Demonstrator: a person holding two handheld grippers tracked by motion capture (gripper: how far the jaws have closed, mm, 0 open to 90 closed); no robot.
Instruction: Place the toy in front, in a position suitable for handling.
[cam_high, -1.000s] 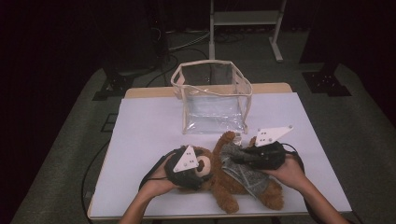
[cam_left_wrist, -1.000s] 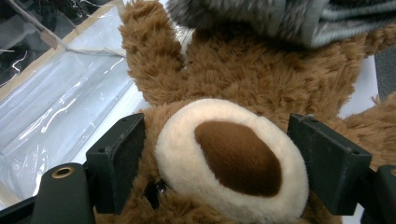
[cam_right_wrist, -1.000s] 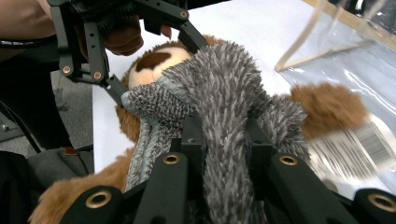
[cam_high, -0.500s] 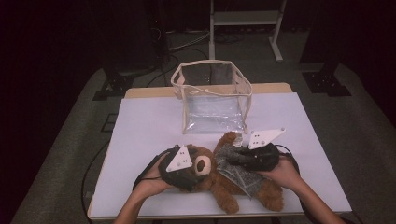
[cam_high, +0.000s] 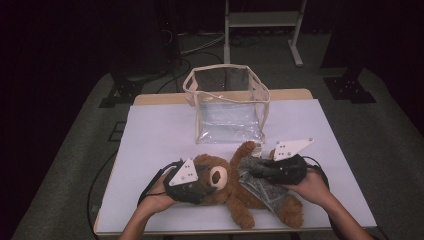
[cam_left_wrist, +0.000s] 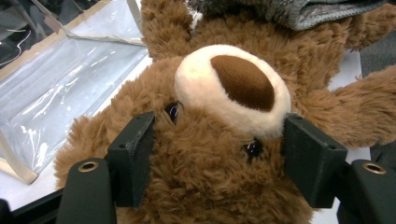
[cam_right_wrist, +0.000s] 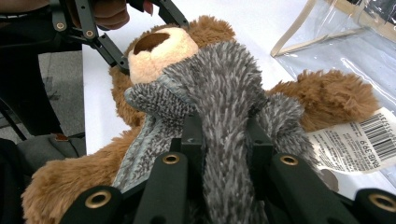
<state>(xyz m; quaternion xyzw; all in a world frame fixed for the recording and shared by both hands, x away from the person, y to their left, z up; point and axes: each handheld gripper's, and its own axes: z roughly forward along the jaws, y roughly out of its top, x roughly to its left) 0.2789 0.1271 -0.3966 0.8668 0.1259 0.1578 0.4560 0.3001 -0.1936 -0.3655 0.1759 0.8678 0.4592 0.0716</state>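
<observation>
A white-covered table (cam_high: 150, 130) stands on grey carpet in a dark room, a metal stand behind it. A clear bag (cam_high: 227, 102) sits at the table's far middle. Near the front edge lies a brown teddy bear (cam_high: 235, 187) – the left gripper (cam_high: 200, 187), moved in from beside it, has just been closing and now presses on its head; the right gripper (cam_high: 255, 172) stays clamped on its grey knit top (cam_right_wrist: 224, 88)

The teddy bear (cam_high: 235, 187) lies on the table (cam_high: 160, 135). Behind it stands the clear bag (cam_high: 227, 102). The grey garment (cam_high: 260, 182) lies on the bear
</observation>
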